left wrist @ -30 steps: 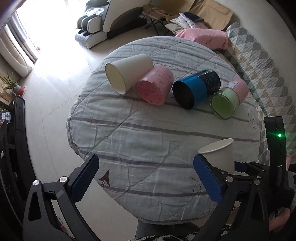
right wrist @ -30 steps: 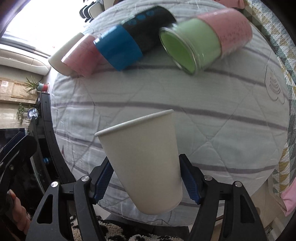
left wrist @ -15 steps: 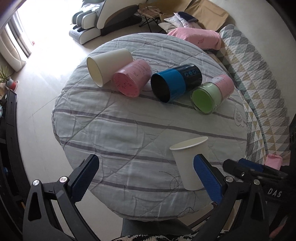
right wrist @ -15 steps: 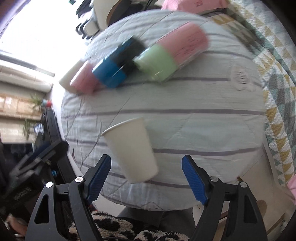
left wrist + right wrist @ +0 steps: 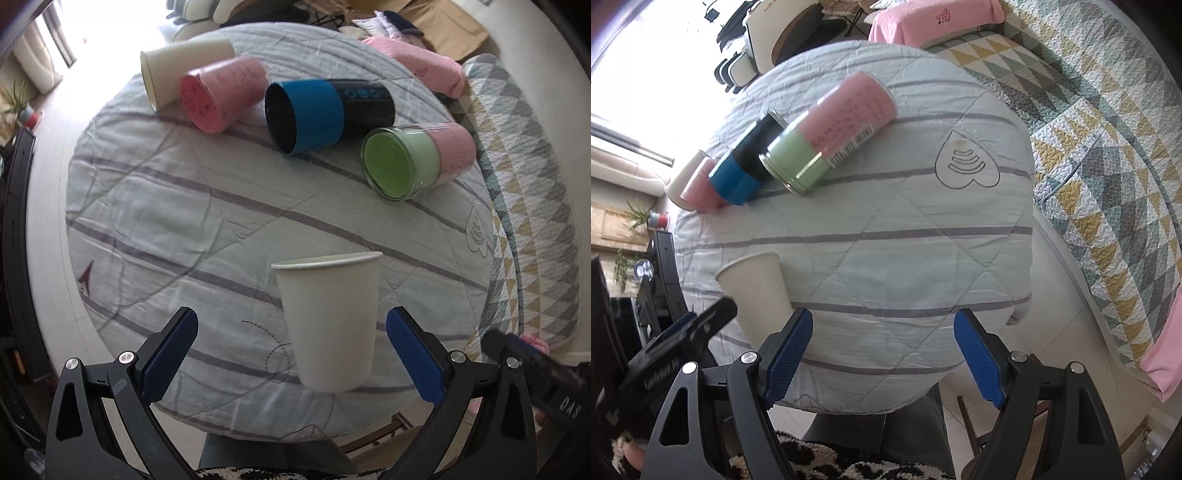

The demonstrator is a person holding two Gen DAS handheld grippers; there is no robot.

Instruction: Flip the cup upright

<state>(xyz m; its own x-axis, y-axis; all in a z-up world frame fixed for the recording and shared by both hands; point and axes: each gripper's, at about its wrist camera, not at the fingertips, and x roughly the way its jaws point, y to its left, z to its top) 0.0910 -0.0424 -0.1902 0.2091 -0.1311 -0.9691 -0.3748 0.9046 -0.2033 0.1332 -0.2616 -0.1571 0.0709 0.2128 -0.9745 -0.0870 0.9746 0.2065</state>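
A white paper cup [image 5: 330, 321] stands upright near the front edge of the round quilted table [image 5: 184, 206]. It also shows in the right wrist view [image 5: 753, 288] at the left. My left gripper [image 5: 291, 350] is open, its fingers on either side of the cup without touching it. My right gripper [image 5: 882, 350] is open and empty, to the right of the cup over the table's front edge. Several cups lie on their sides at the back: a white paper cup [image 5: 177, 70], a pink cup [image 5: 221, 94], a blue-and-black cup [image 5: 321, 110] and a green-and-pink cup [image 5: 413, 162].
A patterned quilt [image 5: 1108, 147] covers a sofa to the right of the table. A pink towel [image 5: 938, 18] lies beyond the table. A dark stand [image 5: 18, 229] is at the left. The floor shows below the table's front edge.
My right gripper opened, let go of the white paper cup and drew back to the right. The cup now stands upright on the table. My left gripper moved in around it.
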